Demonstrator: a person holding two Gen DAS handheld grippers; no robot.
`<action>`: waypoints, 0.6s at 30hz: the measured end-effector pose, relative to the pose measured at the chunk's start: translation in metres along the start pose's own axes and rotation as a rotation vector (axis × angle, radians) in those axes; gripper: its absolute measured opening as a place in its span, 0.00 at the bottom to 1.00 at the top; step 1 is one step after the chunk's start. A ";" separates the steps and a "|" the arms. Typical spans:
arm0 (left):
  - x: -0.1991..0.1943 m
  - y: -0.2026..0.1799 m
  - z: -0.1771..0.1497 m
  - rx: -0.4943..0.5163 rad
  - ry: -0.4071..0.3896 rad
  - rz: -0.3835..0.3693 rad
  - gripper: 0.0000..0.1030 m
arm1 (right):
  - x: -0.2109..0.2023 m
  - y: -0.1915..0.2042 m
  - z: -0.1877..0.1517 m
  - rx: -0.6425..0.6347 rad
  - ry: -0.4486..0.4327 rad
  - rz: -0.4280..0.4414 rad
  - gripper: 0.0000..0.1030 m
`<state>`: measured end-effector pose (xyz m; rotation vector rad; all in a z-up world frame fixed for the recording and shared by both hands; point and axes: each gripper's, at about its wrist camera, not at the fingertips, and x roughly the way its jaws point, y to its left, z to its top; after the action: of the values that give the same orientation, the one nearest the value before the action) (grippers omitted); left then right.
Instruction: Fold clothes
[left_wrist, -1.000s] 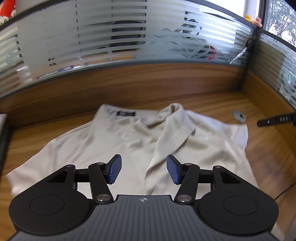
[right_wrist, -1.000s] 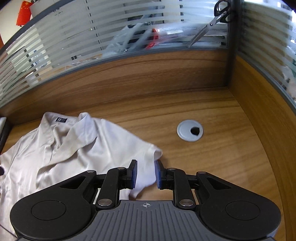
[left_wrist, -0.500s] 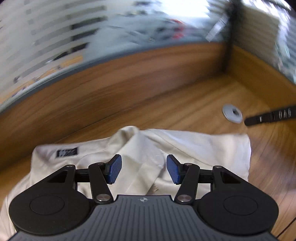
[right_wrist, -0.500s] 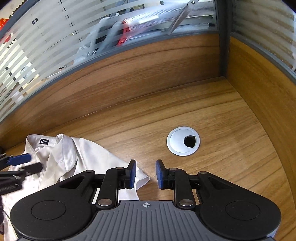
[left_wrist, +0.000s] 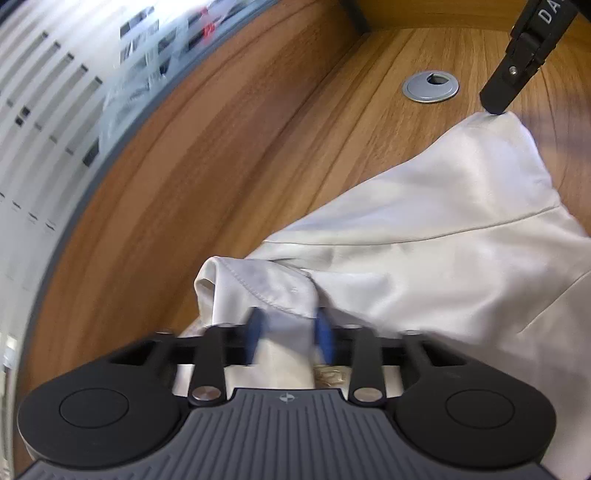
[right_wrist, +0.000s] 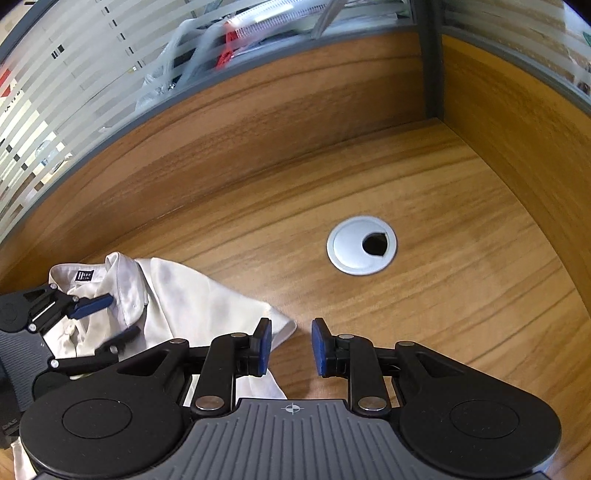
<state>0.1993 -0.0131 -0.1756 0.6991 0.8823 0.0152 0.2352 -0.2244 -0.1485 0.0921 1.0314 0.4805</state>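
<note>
Cream shirt (right_wrist: 177, 302) lies rumpled on the wooden counter (right_wrist: 424, 314), collar and dark neck label toward the wood partition at the back, well to the left of the round grey cable grommet (right_wrist: 361, 244). One short sleeve reaches out toward the grommet and ends just short of it.

Left gripper (left_wrist: 288, 334) sits over the collar, its view rolled sideways. Its blue fingers (left_wrist: 255, 334) are closing, with a raised fold of collar cloth between them; they are blurred, and the right wrist view shows them spread on either side of the collar, not yet pressing it.

Right gripper (right_wrist: 290, 345) is at the sleeve's hem. Its fingers (right_wrist: 264, 345) stand partly apart: the left one overlaps the hem's corner, the right one is over bare counter, and no cloth is pinched between them. In the left wrist view one black tip of this gripper meets the sleeve corner, on the near side of the grommet.
</note>
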 end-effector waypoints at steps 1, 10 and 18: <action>-0.002 0.004 -0.001 -0.017 -0.017 0.017 0.05 | 0.000 0.000 -0.001 0.001 0.001 0.001 0.25; -0.038 0.113 -0.008 -0.659 -0.153 -0.058 0.03 | 0.004 0.008 -0.007 -0.016 -0.003 0.013 0.25; -0.036 0.200 -0.070 -1.262 -0.086 -0.221 0.03 | 0.017 0.002 -0.005 0.087 0.054 0.046 0.30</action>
<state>0.1789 0.1715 -0.0677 -0.5711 0.6878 0.3144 0.2377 -0.2162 -0.1647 0.1816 1.1048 0.4817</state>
